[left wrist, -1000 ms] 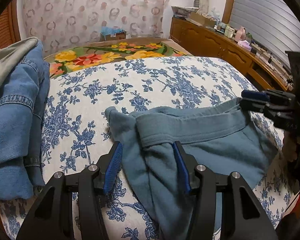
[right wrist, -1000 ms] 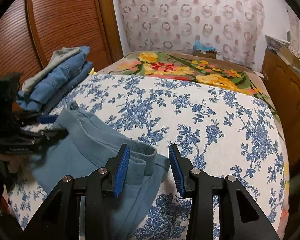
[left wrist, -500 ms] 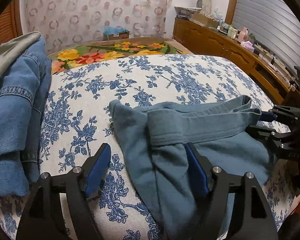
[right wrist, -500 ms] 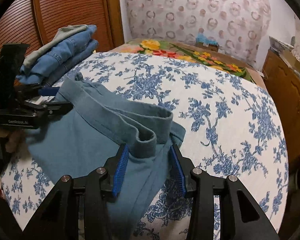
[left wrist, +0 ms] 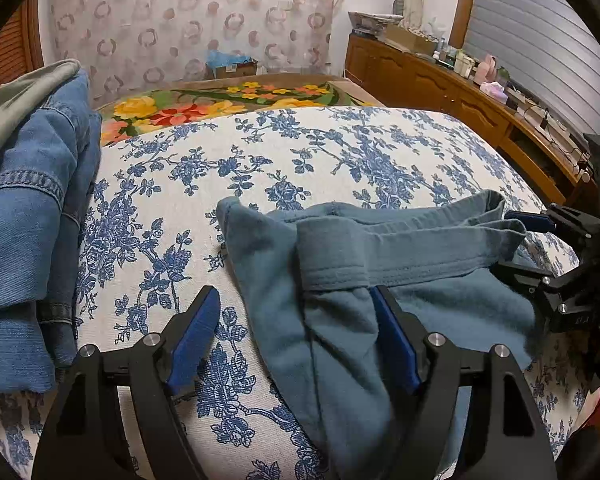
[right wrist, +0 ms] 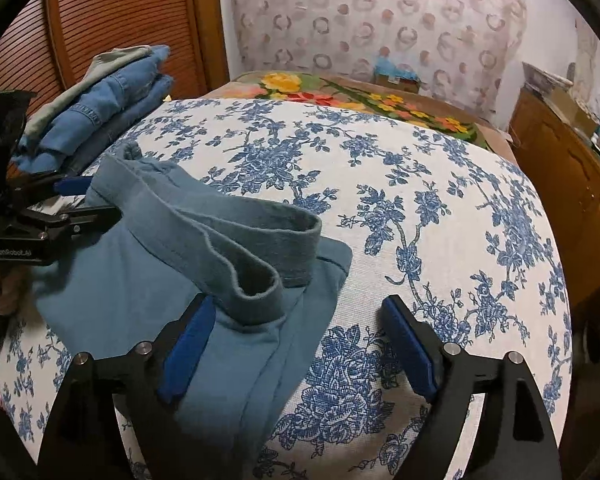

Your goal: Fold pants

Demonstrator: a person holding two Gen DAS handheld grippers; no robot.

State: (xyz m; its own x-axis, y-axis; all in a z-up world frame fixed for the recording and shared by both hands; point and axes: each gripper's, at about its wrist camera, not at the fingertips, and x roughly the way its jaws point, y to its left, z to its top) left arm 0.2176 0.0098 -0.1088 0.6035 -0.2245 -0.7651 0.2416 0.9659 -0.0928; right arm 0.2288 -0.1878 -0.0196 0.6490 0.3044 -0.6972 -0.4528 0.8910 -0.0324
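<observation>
1. stack of jeans (left wrist: 24, 216): folded denim at 9 o'clock in my left view, on the bed's edge, well apart from the work.
2. left gripper (left wrist: 296, 340): my jaws stand spread, no pad pressing. the inner pad (left wrist: 392, 344) lies against the cloth just under the waistband; the outer pad sits over bare bedspread (left wrist: 300, 152).
3. pants (left wrist: 380, 280): teal, soft knit, lying on the bedspread with the waistband across the middle, from 10 o'clock to 3 o'clock in the left view. judgement: light, limp, not slippery; it will sag and crease where unsupported. take hold at the thick waistband hem, which looks the firmest part, one corner per gripper.
4. right gripper (right wrist: 296, 344): my jaws are opening, with the looped waistband end and its corner between them but not pinched.
5. pose: both grippers angle down toward the bed from the near edge, one at each waistband end.
</observation>
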